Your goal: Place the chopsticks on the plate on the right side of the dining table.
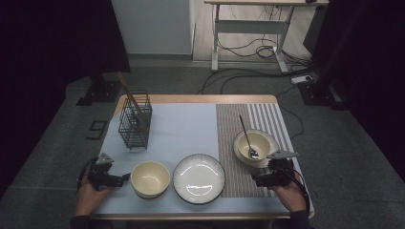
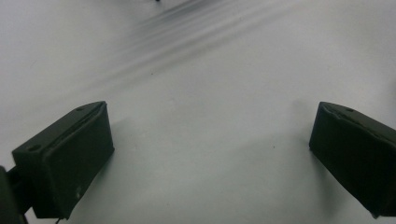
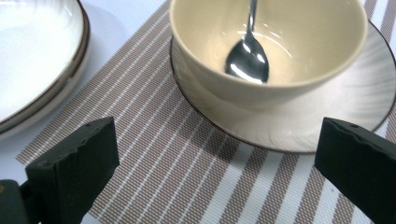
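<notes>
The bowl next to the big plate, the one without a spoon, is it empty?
Empty. From the high view, the bowl left of the plate shows just its bare cream inside.

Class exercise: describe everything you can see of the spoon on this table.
The spoon looks like polished metal, shiny and silver. Its oval head rests on the inside bottom of the cream bowl, its thin handle leaning against the far rim and rising away from the person. That bowl stands on a saucer on the striped placemat. No gripper touches it.
</notes>
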`<state>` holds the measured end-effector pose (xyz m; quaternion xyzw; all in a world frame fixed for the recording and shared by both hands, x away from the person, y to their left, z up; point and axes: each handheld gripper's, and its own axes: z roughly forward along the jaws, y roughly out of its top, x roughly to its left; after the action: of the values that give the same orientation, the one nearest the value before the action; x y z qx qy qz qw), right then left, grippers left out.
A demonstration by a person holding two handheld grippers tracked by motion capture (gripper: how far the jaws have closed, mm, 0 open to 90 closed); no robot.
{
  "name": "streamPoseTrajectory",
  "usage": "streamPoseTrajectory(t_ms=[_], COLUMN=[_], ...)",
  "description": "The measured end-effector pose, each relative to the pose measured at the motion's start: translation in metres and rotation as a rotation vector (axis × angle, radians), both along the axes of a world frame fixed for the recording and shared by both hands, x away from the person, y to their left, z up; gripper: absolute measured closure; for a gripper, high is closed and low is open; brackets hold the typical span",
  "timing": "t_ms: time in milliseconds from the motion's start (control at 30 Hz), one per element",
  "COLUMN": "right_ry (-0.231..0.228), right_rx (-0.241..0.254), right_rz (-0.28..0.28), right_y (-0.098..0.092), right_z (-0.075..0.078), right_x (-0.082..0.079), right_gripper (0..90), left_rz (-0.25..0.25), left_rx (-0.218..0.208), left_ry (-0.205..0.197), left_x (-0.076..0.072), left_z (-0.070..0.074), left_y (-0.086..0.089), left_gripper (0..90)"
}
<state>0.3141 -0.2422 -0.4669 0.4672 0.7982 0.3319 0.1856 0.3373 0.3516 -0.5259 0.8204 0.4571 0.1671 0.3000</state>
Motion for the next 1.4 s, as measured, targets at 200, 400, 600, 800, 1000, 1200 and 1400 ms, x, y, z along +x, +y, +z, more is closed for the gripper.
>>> streamPoseTrajectory(t_ms=[200,400,600,800,1000,1200,1400], right_ry=[-0.012,-0.027,-0.047,-0.059,-0.069,-0.077,-0.078], right_rx=[0.015,0.036,0.036,0.038,0.058,0.073,0.072], right_rz=[0.026,0.056,0.077,0.106,0.128,0.157,0.191], right_y=[0.006,0.015,0.026,0.039,0.054,0.070,0.087], right_z=[0.005,0.012,0.021,0.028,0.035,0.040,0.043], right_x=[0.002,0.005,0.009,0.013,0.019,0.026,0.032], right_gripper=[0.0,0.0,0.0,0.0,0.0,0.0,0.0], left_rz=[0.000,0.000,0.000,0.000,0.000,0.000,0.001], left_rx=[0.000,0.000,0.000,0.000,0.000,0.000,0.000], left_ry=[-0.001,-0.001,-0.001,-0.001,-0.001,-0.002,-0.002], left_x=[0.000,0.000,0.000,0.000,0.000,0.000,0.000], left_z=[0.000,0.000,0.000,0.000,0.000,0.000,0.000], left_y=[0.000,0.000,0.000,0.000,0.000,0.000,0.000], left_gripper=[0.0,0.0,0.0,0.0,0.0,0.0,0.0])
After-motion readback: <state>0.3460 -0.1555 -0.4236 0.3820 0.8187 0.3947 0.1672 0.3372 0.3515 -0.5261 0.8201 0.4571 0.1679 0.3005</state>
